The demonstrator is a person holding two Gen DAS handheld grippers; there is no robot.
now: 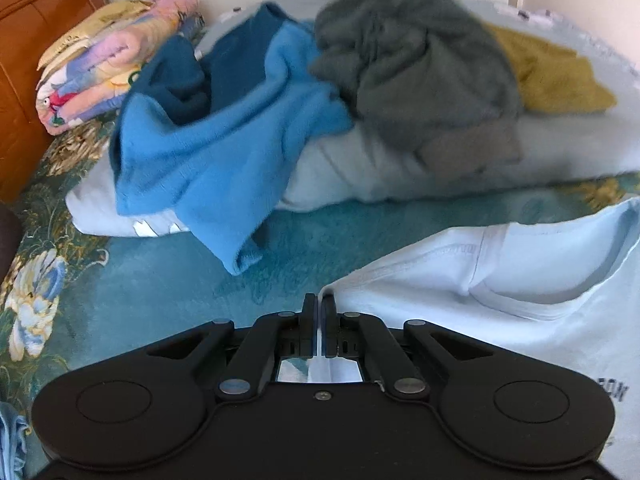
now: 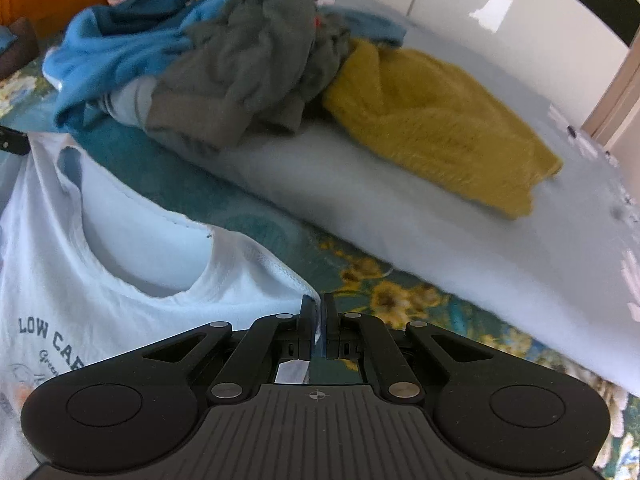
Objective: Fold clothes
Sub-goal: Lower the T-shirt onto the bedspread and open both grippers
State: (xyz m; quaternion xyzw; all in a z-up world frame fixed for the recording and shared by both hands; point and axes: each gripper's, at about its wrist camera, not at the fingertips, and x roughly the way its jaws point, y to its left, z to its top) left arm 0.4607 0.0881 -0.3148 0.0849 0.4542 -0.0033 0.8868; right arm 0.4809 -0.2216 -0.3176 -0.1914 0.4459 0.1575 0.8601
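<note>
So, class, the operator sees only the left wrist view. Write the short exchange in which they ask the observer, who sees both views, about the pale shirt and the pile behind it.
Operator: Is the right gripper holding anything?
Observer: Yes, the right gripper is shut on the pale T-shirt, at the shoulder edge by the neckline.
Operator: What does the shirt's print say?
Observer: Dark letters reading LOW CA, then cut off by the gripper body.
Operator: How far does the yellow garment reach?
Observer: It spreads wide across the light duvet, beside the grey garment.
</note>
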